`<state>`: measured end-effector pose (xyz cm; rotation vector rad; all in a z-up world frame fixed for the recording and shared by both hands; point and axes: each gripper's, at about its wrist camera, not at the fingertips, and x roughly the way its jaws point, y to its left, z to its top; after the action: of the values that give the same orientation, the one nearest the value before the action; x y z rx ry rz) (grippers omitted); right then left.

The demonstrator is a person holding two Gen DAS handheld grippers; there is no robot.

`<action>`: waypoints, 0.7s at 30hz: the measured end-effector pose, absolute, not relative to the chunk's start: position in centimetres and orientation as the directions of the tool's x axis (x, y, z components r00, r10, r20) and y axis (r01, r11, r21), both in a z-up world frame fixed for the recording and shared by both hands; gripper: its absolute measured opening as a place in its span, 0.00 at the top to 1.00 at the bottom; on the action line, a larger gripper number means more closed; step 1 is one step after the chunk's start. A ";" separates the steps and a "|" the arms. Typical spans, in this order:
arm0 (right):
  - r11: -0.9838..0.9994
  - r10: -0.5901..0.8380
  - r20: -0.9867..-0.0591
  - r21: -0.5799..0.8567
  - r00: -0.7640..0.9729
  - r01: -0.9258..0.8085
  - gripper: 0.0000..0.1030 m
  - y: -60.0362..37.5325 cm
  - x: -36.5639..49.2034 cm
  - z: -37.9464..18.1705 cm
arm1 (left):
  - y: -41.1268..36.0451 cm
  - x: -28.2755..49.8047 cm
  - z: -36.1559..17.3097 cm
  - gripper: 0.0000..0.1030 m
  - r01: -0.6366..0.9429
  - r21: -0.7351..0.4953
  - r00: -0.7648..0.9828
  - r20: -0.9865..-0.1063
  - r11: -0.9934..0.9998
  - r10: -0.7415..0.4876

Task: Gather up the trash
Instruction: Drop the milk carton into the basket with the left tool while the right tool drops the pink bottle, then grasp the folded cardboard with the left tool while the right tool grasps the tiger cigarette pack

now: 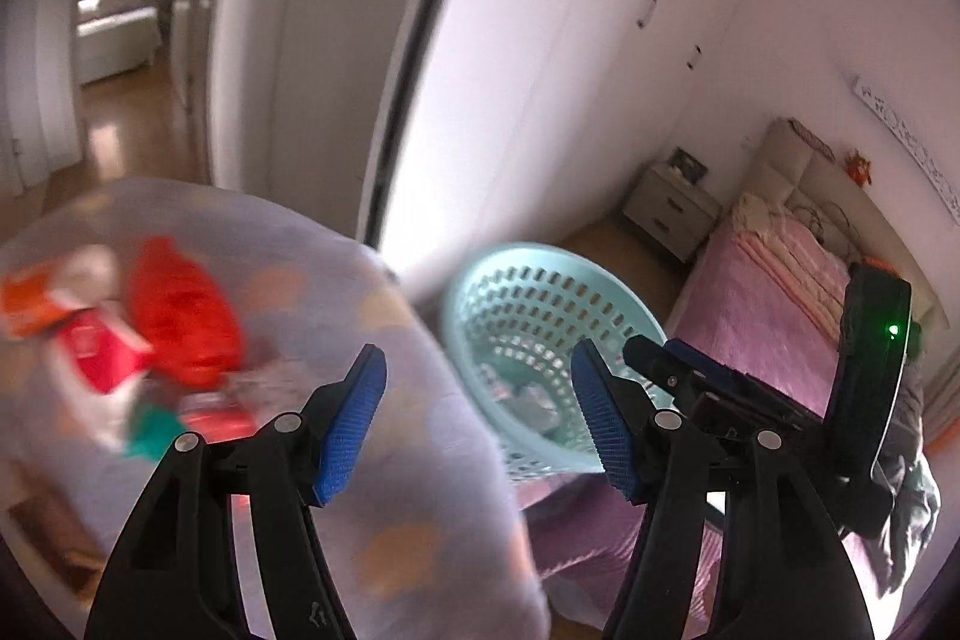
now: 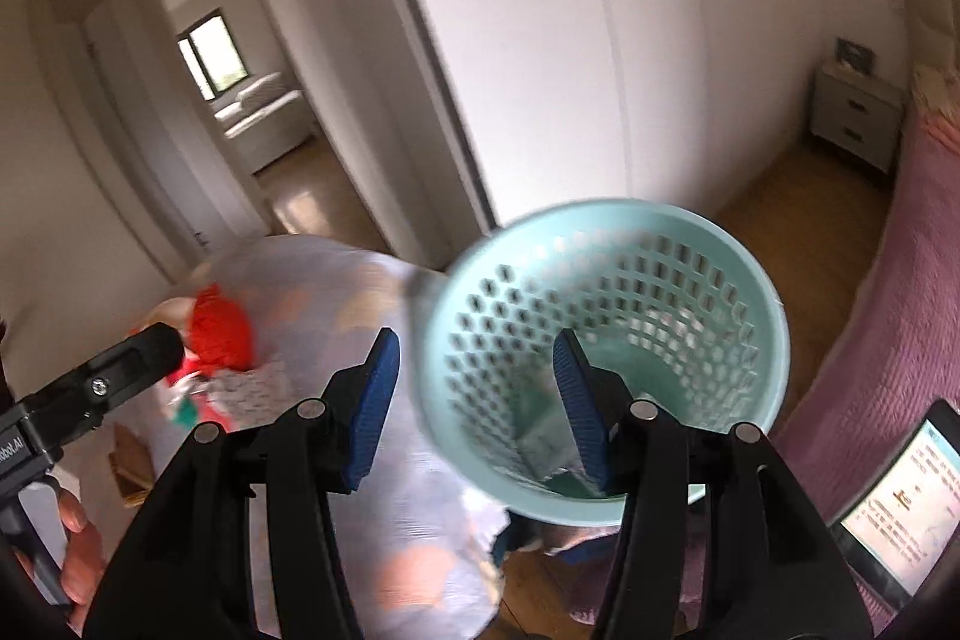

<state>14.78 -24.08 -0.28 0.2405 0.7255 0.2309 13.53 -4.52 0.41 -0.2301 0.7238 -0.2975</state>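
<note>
- The left hand-held gripper (image 1: 477,415) is reaching forward with its blue pads standing apart and nothing lying between them.
- The right hand-held gripper (image 2: 474,406) is likewise holding its blue pads apart, gripping nothing; in its own view the right pad is overlapping the basket's opening, but whether it is touching the basket cannot be told.
- A pale blue perforated wastebasket (image 2: 600,292) is sitting tilted, its mouth facing the cameras, with a few scraps of paper lying at its bottom.
- Just beside the wastebasket, on its left, a translucent plastic trash bag (image 1: 384,316) printed with pale orange patches is bulging with trash.
- Inside the bag, a crumpled red wrapper (image 1: 180,310) and a red carton (image 1: 99,349) are showing through, blurred.
- A bed with a pink cover (image 1: 774,292) is lying to the right, with a nightstand (image 1: 669,205) beyond it against white wardrobe doors (image 1: 540,70).
- A phone (image 2: 900,496) with a lit screen is showing at the right view's lower right edge.
- A person's fingers (image 2: 78,550) are gripping the left tool's handle.
</note>
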 end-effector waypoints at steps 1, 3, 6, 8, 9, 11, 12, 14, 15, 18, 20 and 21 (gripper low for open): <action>0.946 0.299 -0.617 0.291 0.728 -0.142 0.51 -23.4 14.5 0.0 | -3.1 12.4 1.0 0.39 0.167 -0.301 0.729 -0.604 0.939 -0.323; 0.939 0.328 -0.601 0.291 0.729 -0.183 0.51 -21.8 14.1 0.5 | -1.3 11.2 1.6 0.39 0.136 -0.290 0.748 -0.597 0.947 -0.290; 0.933 0.353 -0.590 0.278 0.727 -0.228 0.51 -19.6 13.6 0.9 | 1.9 9.0 2.5 0.39 0.073 -0.279 0.779 -0.583 0.957 -0.229; 0.927 0.372 -0.579 0.273 0.725 -0.258 0.51 -18.4 13.3 1.1 | 4.2 7.5 2.9 0.39 0.030 -0.273 0.794 -0.578 0.962 -0.189; 0.922 0.386 -0.573 0.271 0.723 -0.277 0.51 -17.6 13.1 1.0 | 5.1 6.9 3.0 0.39 0.012 -0.269 0.798 -0.578 0.963 -0.171; 0.917 0.400 -0.565 0.257 0.722 -0.307 0.51 -16.3 12.6 1.0 | 7.2 5.4 2.8 0.39 -0.034 -0.264 0.801 -0.584 0.964 -0.131; 0.913 0.407 -0.561 0.246 0.721 -0.324 0.51 -15.5 12.2 0.9 | 8.1 4.7 2.6 0.39 -0.055 -0.264 0.801 -0.587 0.963 -0.115; 0.902 0.430 -0.560 0.241 0.708 -0.357 0.52 -14.0 11.9 0.5 | 9.9 3.3 1.9 0.39 -0.109 -0.266 0.795 -0.602 0.958 -0.077; 0.898 0.439 -0.563 0.243 0.700 -0.368 0.52 -13.4 11.8 0.3 | 10.8 2.4 1.2 0.39 -0.137 -0.269 0.787 -0.614 0.953 -0.060; 0.883 0.465 -0.577 0.246 0.671 -0.400 0.52 -11.6 11.5 -0.6 | 12.4 0.9 -0.6 0.39 -0.172 -0.269 0.764 -0.644 0.948 -0.044; 0.874 0.478 -0.588 0.246 0.653 -0.419 0.52 -10.4 11.3 -1.0 | 13.0 -0.3 -2.2 0.39 -0.191 -0.260 0.739 -0.673 0.947 -0.035; 0.870 0.483 -0.594 0.242 0.643 -0.429 0.52 -9.8 11.1 -1.3 | 13.3 -0.9 -3.3 0.39 -0.205 -0.258 0.722 -0.691 0.944 -0.032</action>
<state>11.12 -9.82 -1.26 0.0818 0.7002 0.5197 -0.87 13.29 -3.28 -0.3303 0.7613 0.0973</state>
